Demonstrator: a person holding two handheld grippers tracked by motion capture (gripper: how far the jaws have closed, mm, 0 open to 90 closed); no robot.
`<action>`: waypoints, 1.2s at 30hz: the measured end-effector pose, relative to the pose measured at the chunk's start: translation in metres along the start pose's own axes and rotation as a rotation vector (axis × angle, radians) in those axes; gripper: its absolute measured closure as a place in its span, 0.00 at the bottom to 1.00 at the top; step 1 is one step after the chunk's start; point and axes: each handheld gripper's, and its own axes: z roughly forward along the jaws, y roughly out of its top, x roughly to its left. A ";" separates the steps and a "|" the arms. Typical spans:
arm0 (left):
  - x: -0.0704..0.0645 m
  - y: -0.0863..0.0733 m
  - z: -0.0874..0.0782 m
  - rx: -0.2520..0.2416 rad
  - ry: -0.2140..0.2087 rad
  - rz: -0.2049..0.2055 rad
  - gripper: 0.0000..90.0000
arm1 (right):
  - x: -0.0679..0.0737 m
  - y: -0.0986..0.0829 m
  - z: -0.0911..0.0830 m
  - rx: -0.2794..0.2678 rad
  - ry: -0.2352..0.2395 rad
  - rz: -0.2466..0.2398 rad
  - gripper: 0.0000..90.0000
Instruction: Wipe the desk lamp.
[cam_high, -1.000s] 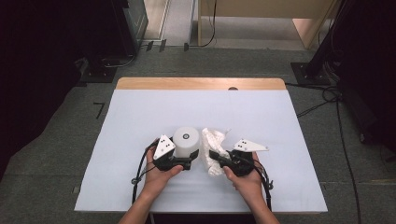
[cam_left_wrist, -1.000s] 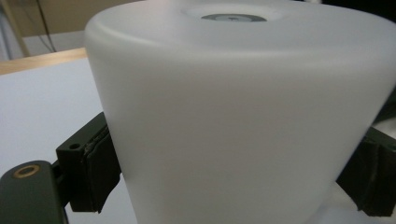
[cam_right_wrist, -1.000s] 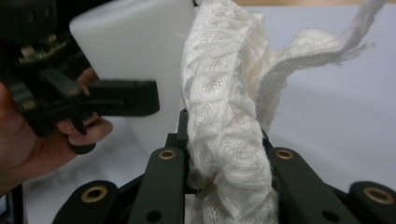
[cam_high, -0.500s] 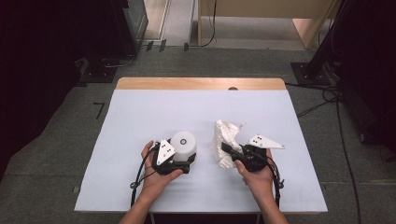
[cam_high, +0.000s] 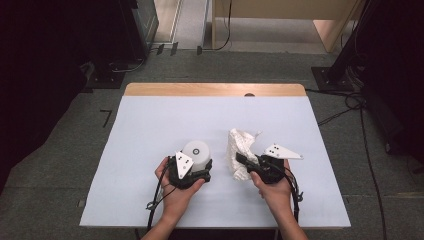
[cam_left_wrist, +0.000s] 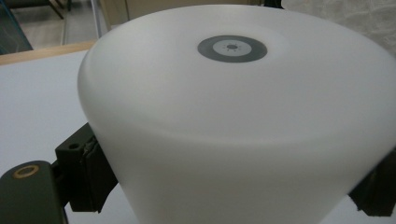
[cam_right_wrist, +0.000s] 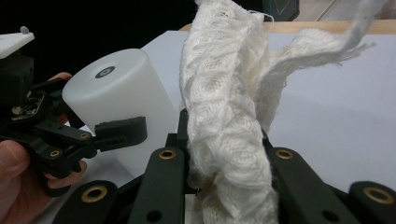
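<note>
Right gripper view: knit cloth (cam_right_wrist: 229, 135) weave; high view: white lump

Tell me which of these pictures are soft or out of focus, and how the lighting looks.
Left gripper view: the white cylinder sits so close that its edges go soft and evenly lit, without glare. Right gripper view: the knitted cloth in the jaws is fairly sharp; the background is dark. High view: table brightly lit, the surrounding floor falling into shadow, slightly soft overall.
</note>
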 end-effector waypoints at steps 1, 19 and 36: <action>0.001 0.000 0.000 0.001 -0.013 0.015 0.09 | 0.000 0.000 0.000 -0.001 -0.001 -0.002 0.84; 0.009 0.019 -0.009 0.027 -0.502 0.056 0.09 | 0.042 0.014 -0.009 -0.060 0.155 -0.210 0.84; 0.032 0.029 -0.019 -0.048 -0.537 -0.109 0.09 | 0.034 -0.003 0.012 0.043 0.179 -0.147 0.84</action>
